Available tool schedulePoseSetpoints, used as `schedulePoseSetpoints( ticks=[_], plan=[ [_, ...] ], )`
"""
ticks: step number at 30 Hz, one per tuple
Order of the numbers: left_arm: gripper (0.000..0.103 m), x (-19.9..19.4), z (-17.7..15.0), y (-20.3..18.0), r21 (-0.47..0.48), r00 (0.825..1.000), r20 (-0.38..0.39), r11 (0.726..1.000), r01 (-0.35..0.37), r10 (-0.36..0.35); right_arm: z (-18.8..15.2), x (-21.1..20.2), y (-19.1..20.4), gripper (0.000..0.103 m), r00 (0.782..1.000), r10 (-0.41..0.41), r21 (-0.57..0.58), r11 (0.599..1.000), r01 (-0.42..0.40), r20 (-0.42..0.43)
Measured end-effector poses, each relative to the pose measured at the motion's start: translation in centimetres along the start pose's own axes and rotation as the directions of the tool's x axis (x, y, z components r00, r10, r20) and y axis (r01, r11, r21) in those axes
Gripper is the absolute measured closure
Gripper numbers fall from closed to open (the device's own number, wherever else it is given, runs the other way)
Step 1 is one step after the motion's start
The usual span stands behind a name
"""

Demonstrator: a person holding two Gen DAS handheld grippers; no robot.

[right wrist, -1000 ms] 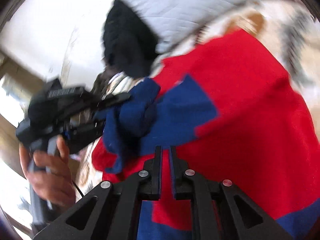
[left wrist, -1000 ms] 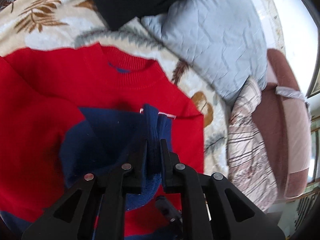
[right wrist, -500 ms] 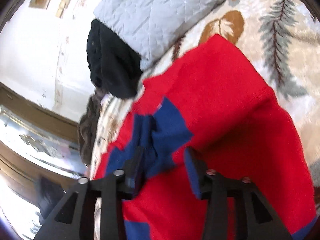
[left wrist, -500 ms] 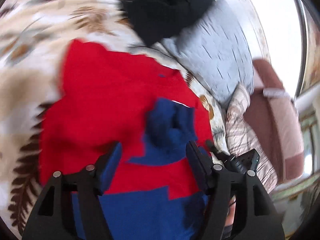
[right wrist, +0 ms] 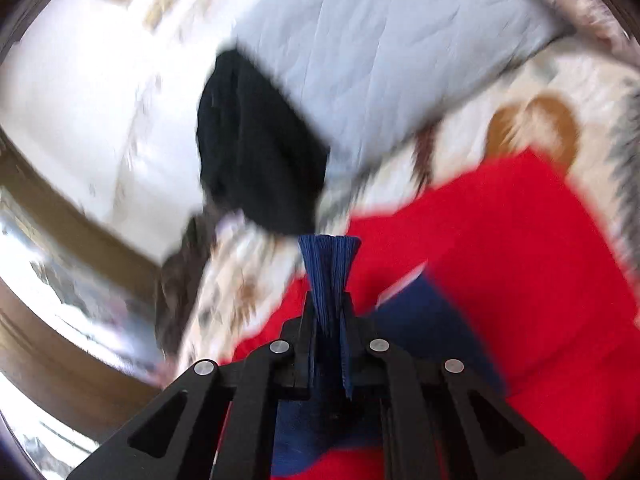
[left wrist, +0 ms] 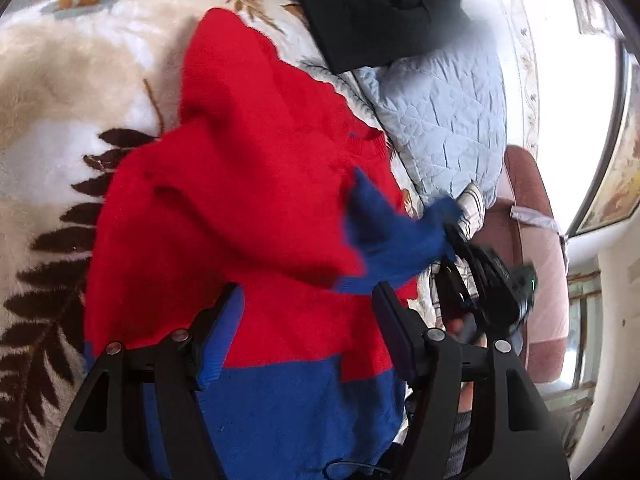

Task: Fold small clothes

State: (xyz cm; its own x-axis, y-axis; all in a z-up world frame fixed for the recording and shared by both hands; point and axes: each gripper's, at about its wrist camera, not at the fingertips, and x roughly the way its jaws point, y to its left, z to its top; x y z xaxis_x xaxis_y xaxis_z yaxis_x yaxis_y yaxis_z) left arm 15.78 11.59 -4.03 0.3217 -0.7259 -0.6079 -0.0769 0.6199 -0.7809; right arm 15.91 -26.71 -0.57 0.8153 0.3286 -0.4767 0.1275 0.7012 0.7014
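Spreading under everything is the bed's fleece blanket [left wrist: 60, 92], cream with brown fern prints, and on it lies the red-and-blue knit sweater [left wrist: 240, 184], its long axis running from the blue hem band nearest the left claw [left wrist: 308, 316] up to the neckline far from it. A quilted pale-blue pillow [left wrist: 444, 120] sits beyond the sweater's neckline side, with a black garment [left wrist: 380, 4] heaped against its upper end, and a brown-and-pink cushion [left wrist: 536, 264] lies further off to the right; none of these touches the sleeve's likely path across the sweater's body. The left claw hovers over the lower torso with its jaws spread wide and nothing between them. The sweater's blue sleeve cuff [right wrist: 328, 264] is the thing the move turns on: it is lifted off the body and stretched out to the sweater's right edge, where the right claw [right wrist: 328, 320] is clamped tight on it, ribbed fabric fanning out past the fingertips. In the left wrist view that claw shows only as a dark, blurred shape at the sleeve's end. The right wrist view is smeared, so fine detail there is uncertain. Judging from this, the right claw alone controls the sleeve, and laying it flat calls for carrying the cuff back inward over the red chest, toward the left claw's side, which could then pin or smooth it; the main risk seems to be the sleeve bunching.
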Motion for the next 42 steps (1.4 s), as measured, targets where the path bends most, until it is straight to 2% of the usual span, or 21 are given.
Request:
schedulePoseSetpoints(
  ticks=[4,7,9,10,11,12,13,15,16,20,22,26,28,30,31,33,35,38,39,40,42],
  plan=[
    [0.035,0.7,0.9,1.4,-0.088,1.000,-0.013,0.996,0.021,-0.022,-1.2,0.2,-5.3,0.093,0.982,-0.133,0.053,0.989,0.141,-0.134],
    [0.035,0.4,1.3,1.6,-0.109,0.999,0.035,0.993,0.037,-0.034,-2.0,-0.4,-7.0,0.087,0.988,-0.077,0.134,0.986,0.095,-0.134],
    [0.035,0.4,1.8,1.5,-0.102,0.997,0.075,0.995,0.023,-0.015,-1.9,-0.7,-7.1,0.076,0.990,-0.062,0.151,0.985,0.081,-0.129],
    [0.036,0.4,2.1,1.4,-0.096,0.995,0.099,0.995,0.009,0.000,-1.9,-0.7,-7.0,0.066,0.989,-0.058,0.152,0.985,0.078,-0.133],
    [0.037,0.5,2.3,1.4,-0.089,0.993,0.121,0.996,-0.002,0.013,-1.7,-0.5,-7.0,0.063,0.990,-0.054,0.147,0.986,0.074,-0.134],
    [0.043,0.7,2.5,1.2,-0.080,0.990,0.140,0.997,-0.013,0.024,-1.6,-0.3,-6.7,0.063,0.989,-0.059,0.133,0.988,0.077,-0.133],
    [0.062,0.6,2.6,1.1,-0.066,0.986,0.160,0.997,-0.038,0.048,-1.4,0.0,-6.4,0.063,0.989,-0.067,0.112,0.990,0.083,-0.134],
    [0.086,0.5,2.8,1.0,-0.036,0.981,0.177,0.996,-0.079,0.084,-0.8,0.6,-5.2,0.072,0.988,-0.064,0.071,0.995,0.074,-0.144],
    [0.089,0.5,3.0,1.1,-0.039,0.981,0.176,0.996,-0.076,0.082,-0.5,0.6,-4.5,0.094,0.987,-0.063,0.038,0.997,0.069,-0.148],
    [0.092,-0.9,3.3,1.6,-0.056,0.976,0.211,0.997,-0.050,0.061,1.3,-1.9,-2.7,0.095,1.000,-0.008,-0.013,1.000,0.008,-0.025],
    [0.092,-0.9,3.1,2.1,-0.086,0.979,0.195,0.996,-0.036,0.052,1.5,-2.1,-3.0,0.095,1.000,-0.021,-0.008,1.000,0.021,-0.004],
    [0.092,-0.4,2.6,3.6,-0.157,0.987,0.145,0.987,-0.041,0.064,-0.2,0.0,-5.6,0.095,0.980,-0.175,-0.024,0.985,0.173,-0.100],
    [0.092,-0.4,2.5,4.1,-0.186,0.989,0.134,0.982,-0.032,0.058,-1.5,0.3,-7.0,0.095,0.975,-0.175,-0.006,0.984,0.175,-0.137],
    [0.092,-0.8,2.3,4.5,-0.207,0.990,0.135,0.978,-0.014,0.042,-1.6,-0.5,-7.0,0.094,0.976,-0.179,0.003,0.983,0.181,-0.122],
    [0.091,-1.0,2.2,4.5,-0.213,0.990,0.139,0.977,-0.006,0.036,-1.3,-1.7,-6.6,0.087,0.972,-0.220,0.018,0.975,0.222,-0.088],
    [0.090,-1.4,2.0,4.6,-0.224,0.987,0.155,0.975,0.004,0.032,-0.8,-3.6,-5.5,0.085,0.961,-0.276,0.032,0.961,0.276,0.010],
    [0.088,-1.3,2.1,4.6,-0.234,0.987,0.159,0.972,0.010,0.028,-0.1,-4.2,-3.2,0.084,0.977,-0.203,-0.024,0.978,0.205,0.066],
    [0.088,-1.0,2.1,4.4,-0.230,0.986,0.161,0.973,-0.010,0.048,-0.1,-0.6,2.4,0.068,0.994,-0.087,-0.219,0.973,0.070,-0.070],
    [0.088,-0.9,2.1,4.3,-0.225,0.985,0.163,0.974,-0.023,0.061,-0.6,1.1,4.2,0.065,0.990,-0.047,-0.270,0.963,0.009,-0.136],
    [0.088,-0.9,2.1,4.1,-0.218,0.984,0.164,0.975,-0.034,0.071,-1.3,3.5,6.1,0.060,0.972,-0.009,-0.314,0.947,-0.068,-0.236],
    [0.088,-1.0,2.0,3.9,-0.209,0.982,0.166,0.977,-0.051,0.087,-2.9,7.5,9.0,0.060,0.935,0.008,-0.366,0.919,-0.147,-0.355]
  ],
)
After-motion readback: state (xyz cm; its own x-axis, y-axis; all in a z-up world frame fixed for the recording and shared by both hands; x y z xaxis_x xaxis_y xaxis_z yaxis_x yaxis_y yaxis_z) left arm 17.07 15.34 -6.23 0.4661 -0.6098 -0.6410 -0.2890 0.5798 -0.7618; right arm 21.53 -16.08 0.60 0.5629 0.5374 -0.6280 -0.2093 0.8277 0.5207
